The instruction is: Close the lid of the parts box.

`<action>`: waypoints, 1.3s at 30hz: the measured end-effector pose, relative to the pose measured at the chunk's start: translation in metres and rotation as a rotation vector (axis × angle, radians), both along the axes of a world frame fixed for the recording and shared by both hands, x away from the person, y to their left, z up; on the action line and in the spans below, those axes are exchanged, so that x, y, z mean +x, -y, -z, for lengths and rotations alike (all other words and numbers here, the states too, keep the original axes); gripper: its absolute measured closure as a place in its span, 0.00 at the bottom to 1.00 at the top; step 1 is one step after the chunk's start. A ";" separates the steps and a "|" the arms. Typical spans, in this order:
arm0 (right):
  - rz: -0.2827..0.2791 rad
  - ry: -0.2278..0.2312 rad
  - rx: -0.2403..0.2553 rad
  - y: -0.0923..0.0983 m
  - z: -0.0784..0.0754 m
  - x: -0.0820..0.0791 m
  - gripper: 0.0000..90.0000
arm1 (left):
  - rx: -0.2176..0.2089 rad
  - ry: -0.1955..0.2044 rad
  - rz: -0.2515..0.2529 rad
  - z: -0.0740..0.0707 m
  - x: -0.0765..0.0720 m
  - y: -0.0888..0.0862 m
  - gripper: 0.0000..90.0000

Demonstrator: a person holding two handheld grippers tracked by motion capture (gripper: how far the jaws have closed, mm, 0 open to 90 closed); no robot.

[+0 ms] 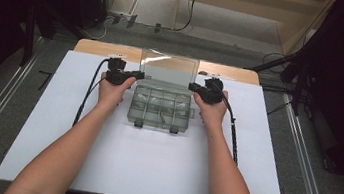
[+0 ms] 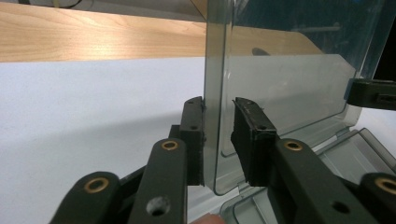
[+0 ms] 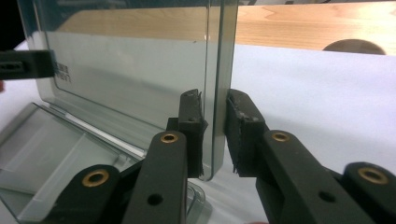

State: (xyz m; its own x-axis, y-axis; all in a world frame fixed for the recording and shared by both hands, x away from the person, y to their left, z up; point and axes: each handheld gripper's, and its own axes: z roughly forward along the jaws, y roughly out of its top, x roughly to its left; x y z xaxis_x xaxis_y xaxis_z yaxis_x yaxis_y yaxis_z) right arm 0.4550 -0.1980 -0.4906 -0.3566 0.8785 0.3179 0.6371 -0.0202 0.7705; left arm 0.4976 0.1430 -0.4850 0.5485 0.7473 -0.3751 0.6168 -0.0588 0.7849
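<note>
A clear plastic compartment box [image 1: 160,109] stands on the white sheet, its lid [image 1: 168,69] raised upright. My left gripper [image 1: 137,75] is at the lid's left edge. In the left gripper view the jaws [image 2: 218,105] straddle the lid [image 2: 289,88]: one pad touches it and a gap shows at the other. My right gripper [image 1: 192,86] is at the lid's right edge. In the right gripper view its jaws [image 3: 215,95] close on the lid [image 3: 130,79], both pads against it. The compartments that I can see in the box base [image 3: 46,149] look empty.
A white sheet [image 1: 101,158] covers most of the wooden table [image 1: 91,46], which shows along the far edge. A cable trails from each gripper across the sheet. Dark stands and cables crowd the floor beyond and to both sides of the table.
</note>
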 end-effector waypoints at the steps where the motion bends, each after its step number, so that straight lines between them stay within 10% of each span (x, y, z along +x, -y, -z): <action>1: 0.000 0.003 -0.006 0.000 0.000 0.000 0.89 | -0.003 -0.001 0.003 0.000 0.000 -0.001 0.84; 13: 0.025 0.034 -0.069 -0.004 -0.001 -0.005 0.96 | 0.005 0.020 -0.015 -0.001 -0.005 -0.005 0.92; 22: 0.040 0.050 -0.026 0.000 -0.007 -0.003 0.88 | 0.035 0.112 -0.018 -0.001 -0.013 -0.002 0.93; 30: 0.092 0.091 0.020 0.005 -0.035 0.008 0.87 | 0.026 0.139 -0.019 0.001 -0.016 -0.002 0.93; 39: 0.082 0.070 0.027 0.004 -0.034 0.012 0.96 | 0.023 0.150 -0.020 0.002 -0.016 -0.001 0.93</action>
State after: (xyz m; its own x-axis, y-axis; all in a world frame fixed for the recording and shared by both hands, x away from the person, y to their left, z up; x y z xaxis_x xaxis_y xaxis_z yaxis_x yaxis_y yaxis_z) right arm 0.4672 -0.2019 -0.4568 -0.3059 0.8972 0.3184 0.5768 -0.0915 0.8118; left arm 0.4814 0.1440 -0.4866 0.5819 0.7660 -0.2733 0.4943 -0.0663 0.8668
